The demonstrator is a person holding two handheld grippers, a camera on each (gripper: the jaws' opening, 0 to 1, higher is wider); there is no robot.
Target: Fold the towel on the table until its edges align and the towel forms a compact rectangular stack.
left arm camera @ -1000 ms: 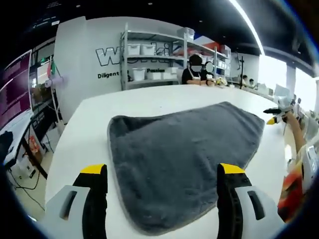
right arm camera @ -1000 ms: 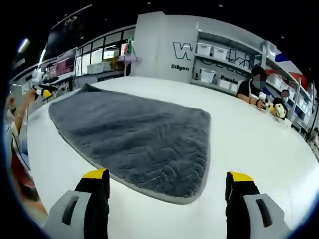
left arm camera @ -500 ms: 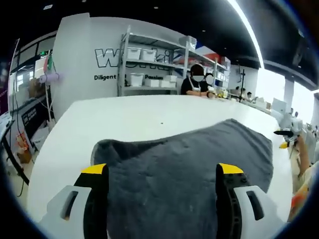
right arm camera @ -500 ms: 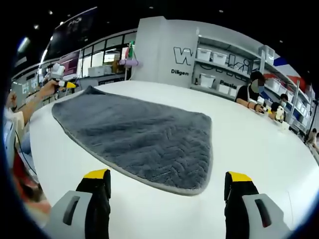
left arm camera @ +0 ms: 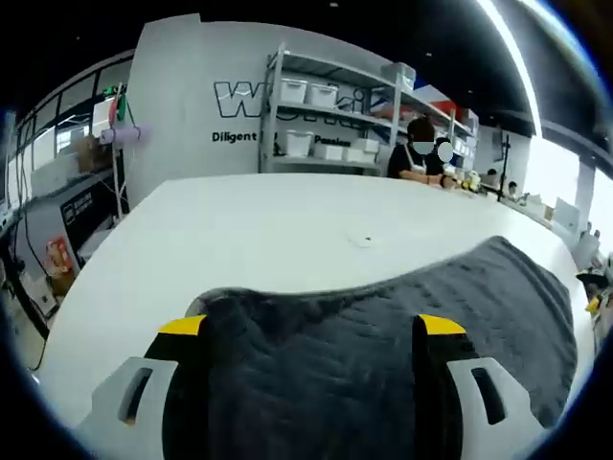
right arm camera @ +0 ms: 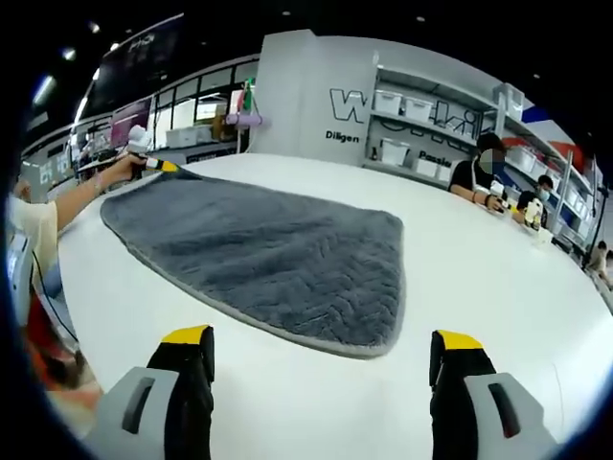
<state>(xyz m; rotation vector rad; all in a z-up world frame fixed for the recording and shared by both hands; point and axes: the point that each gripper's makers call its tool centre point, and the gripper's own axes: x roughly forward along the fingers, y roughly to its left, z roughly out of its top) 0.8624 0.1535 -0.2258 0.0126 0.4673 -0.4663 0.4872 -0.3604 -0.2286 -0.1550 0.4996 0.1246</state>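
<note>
White and broad, the worktop carries the job in an open hall, with a grey wall panel bearing lettering and metal shelving stocked with pale bins behind it. Seated people work at the far edge, toward 1 o'clock in the right gripper view.

Spread flat across the worktop, the grey towel runs from 10 o'clock toward the centre of the right gripper view, its ribbed pile and paler hem plain to see, the near corner lying just ahead of my right gripper. That gripper's jaws stand wide apart with bare worktop between them, holding nothing.

In the left gripper view the towel fills the lower half, its near edge rumpled at 7 o'clock. My left gripper sits over the cloth with its yellow-tipped jaws spread wide; I cannot tell if they touch the pile. From the right gripper view I see it at 10 o'clock, at the towel's far corner, held in a hand.
</note>
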